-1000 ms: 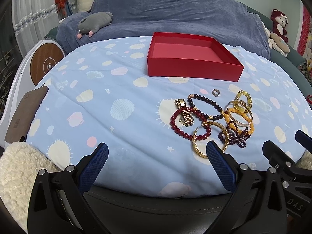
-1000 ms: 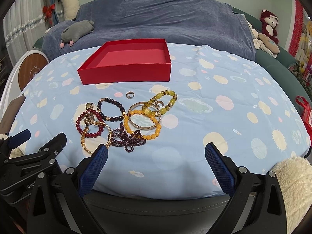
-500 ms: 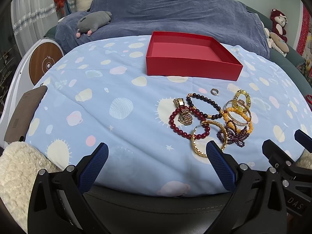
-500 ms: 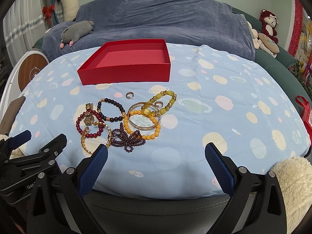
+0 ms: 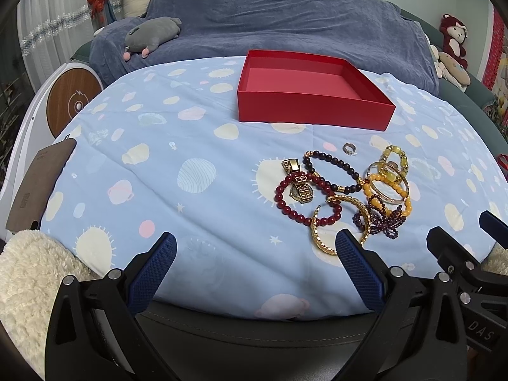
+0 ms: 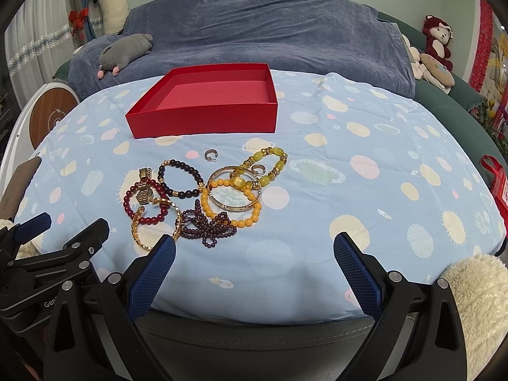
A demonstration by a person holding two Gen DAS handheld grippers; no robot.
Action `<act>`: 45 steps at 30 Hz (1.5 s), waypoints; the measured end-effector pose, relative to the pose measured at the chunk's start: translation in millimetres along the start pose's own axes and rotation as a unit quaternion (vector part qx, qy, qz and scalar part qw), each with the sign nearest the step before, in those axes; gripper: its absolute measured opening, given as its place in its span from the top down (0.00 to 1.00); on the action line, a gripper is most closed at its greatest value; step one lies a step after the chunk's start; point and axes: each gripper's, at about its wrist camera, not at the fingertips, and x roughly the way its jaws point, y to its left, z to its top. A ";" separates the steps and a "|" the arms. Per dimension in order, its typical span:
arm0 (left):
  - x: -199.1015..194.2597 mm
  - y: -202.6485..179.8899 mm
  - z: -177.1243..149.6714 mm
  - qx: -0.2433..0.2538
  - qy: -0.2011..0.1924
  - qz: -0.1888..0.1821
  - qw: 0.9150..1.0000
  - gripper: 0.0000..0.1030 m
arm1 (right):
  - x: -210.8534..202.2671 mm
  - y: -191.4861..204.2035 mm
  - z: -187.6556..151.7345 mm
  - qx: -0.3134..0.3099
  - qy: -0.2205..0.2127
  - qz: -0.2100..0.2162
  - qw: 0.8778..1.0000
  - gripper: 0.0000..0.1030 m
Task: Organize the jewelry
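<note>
An open, empty red box (image 5: 312, 92) (image 6: 209, 108) sits at the far side of the blue patterned cloth. In front of it lies a pile of jewelry: a dark red bead bracelet (image 5: 287, 203) (image 6: 149, 220), a gold watch (image 5: 300, 184) (image 6: 144, 190), a black bead bracelet (image 5: 336, 163) (image 6: 182, 166), an orange bead bracelet (image 6: 231, 219), a purple bead strand (image 5: 384, 220) (image 6: 209, 227), a gold bangle (image 5: 320, 241) and a small silver ring (image 5: 348, 148) (image 6: 210, 154). My left gripper (image 5: 254, 254) and right gripper (image 6: 254, 254) are open and empty, near the front edge.
A blue-covered sofa with a grey plush (image 5: 152, 33) lies behind the table. A brown phone (image 5: 38, 184) rests at the left edge. Fluffy cream fabric (image 6: 476, 301) sits at the front corners. Plush toys (image 6: 436, 44) sit at the far right.
Both cameras have shifted slightly forward toward the jewelry. Nothing on the cloth has moved and both grippers stay open.
</note>
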 end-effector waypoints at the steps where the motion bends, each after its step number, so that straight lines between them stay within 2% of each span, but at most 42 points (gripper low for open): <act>1: 0.4 0.5 0.6 0.000 0.000 0.000 1.000 0.07 | 0.1 0.0 0.1 0.000 0.000 0.000 1.000 0.07; 11: 2.8 -0.9 0.0 0.002 0.006 -0.006 1.000 0.07 | 0.5 -4.8 1.1 0.009 0.001 -0.001 1.000 0.07; 22: 9.0 -4.7 2.5 0.005 0.018 -0.029 0.999 0.07 | 9.7 -17.7 3.1 0.042 0.006 -0.014 0.999 0.07; 29: 23.9 -18.5 3.5 0.016 0.047 -0.046 0.998 0.07 | 16.1 -33.5 7.1 0.071 0.013 -0.031 0.997 0.07; 33: 34.3 -31.6 4.0 0.034 0.066 -0.050 0.996 0.07 | 18.4 -39.2 9.4 0.083 0.014 -0.031 0.996 0.07; 39: 54.9 -45.8 6.4 0.033 0.105 -0.048 0.993 0.07 | 21.5 -42.7 9.5 0.090 0.019 -0.026 0.995 0.07; 42: 58.1 -48.9 8.9 0.039 0.109 -0.045 0.992 0.07 | 23.0 -45.2 9.5 0.098 0.021 -0.023 0.995 0.07; 45: 60.0 -51.1 11.8 0.041 0.108 -0.035 0.993 0.13 | 25.4 -46.5 9.3 0.104 0.025 -0.020 0.994 0.07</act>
